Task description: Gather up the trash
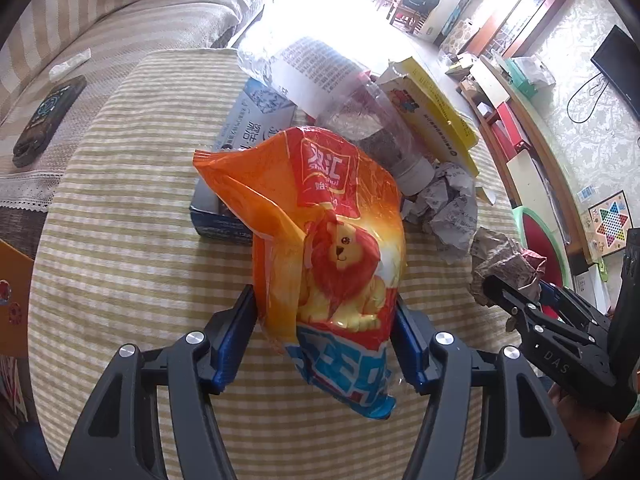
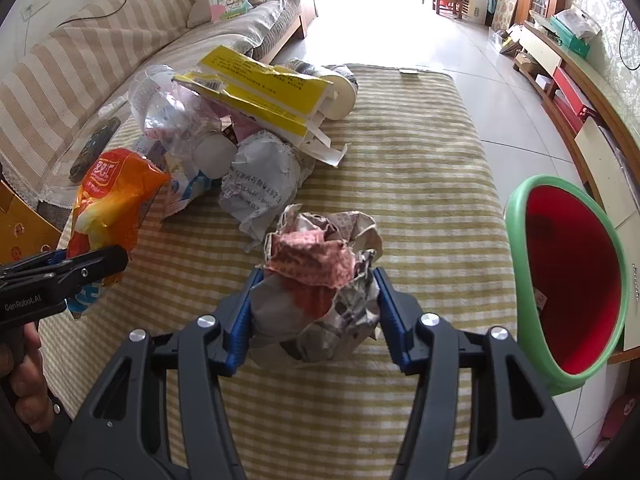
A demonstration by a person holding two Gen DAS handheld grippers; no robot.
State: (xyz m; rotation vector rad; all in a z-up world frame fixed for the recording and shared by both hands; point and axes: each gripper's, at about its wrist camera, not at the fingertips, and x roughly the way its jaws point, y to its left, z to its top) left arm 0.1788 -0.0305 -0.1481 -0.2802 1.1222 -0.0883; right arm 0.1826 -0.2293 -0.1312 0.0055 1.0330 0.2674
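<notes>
The left gripper (image 1: 324, 332) has its jaws pressed on the lower end of an orange snack bag (image 1: 328, 240), whose long axis runs away from them. The right gripper (image 2: 316, 312) clamps a crumpled paper ball (image 2: 320, 276) on the striped table (image 2: 420, 200). The red bin (image 2: 572, 288) stands just to the right (nearer the right hand). Farther off lie a plastic bottle (image 2: 172, 116) and a yellow box (image 2: 264, 88), clear of that path.
</notes>
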